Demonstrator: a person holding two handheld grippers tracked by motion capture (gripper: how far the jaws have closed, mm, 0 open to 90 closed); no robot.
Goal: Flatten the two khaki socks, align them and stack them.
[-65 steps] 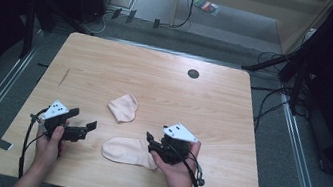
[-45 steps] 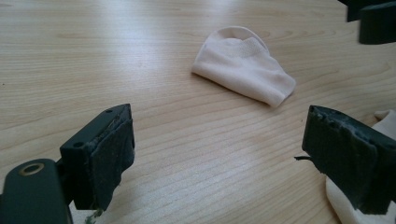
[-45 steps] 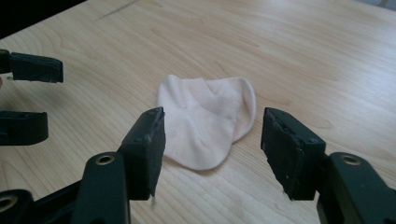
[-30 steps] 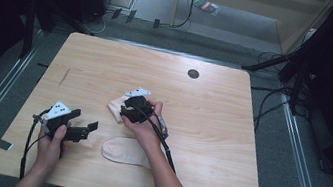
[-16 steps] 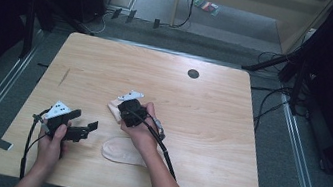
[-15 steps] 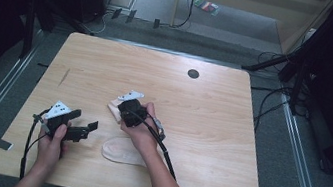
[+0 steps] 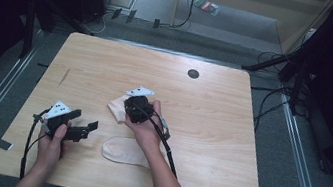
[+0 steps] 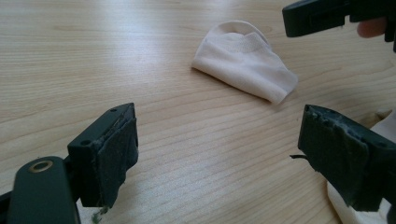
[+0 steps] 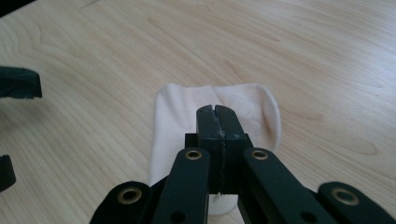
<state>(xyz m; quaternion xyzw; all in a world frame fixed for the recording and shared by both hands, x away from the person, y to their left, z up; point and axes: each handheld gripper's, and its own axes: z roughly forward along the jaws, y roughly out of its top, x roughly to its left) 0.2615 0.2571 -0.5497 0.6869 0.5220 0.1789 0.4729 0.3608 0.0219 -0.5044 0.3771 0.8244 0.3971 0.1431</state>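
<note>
sock [image 9: 212, 116], right tool [image 9: 217, 111] closed above it

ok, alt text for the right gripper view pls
The right gripper points down at a pale, folded sock on a light wooden table, its two black jaws closed together over the fabric. Whether they pinch the sock cannot be told. Parts of the left gripper show at the left edge.

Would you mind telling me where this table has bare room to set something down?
The table's right half is bare, as is the far-left stretch beyond the folded sock. It is crowded near the front: the left gripper, flat sock and right gripper sit close together.
</note>
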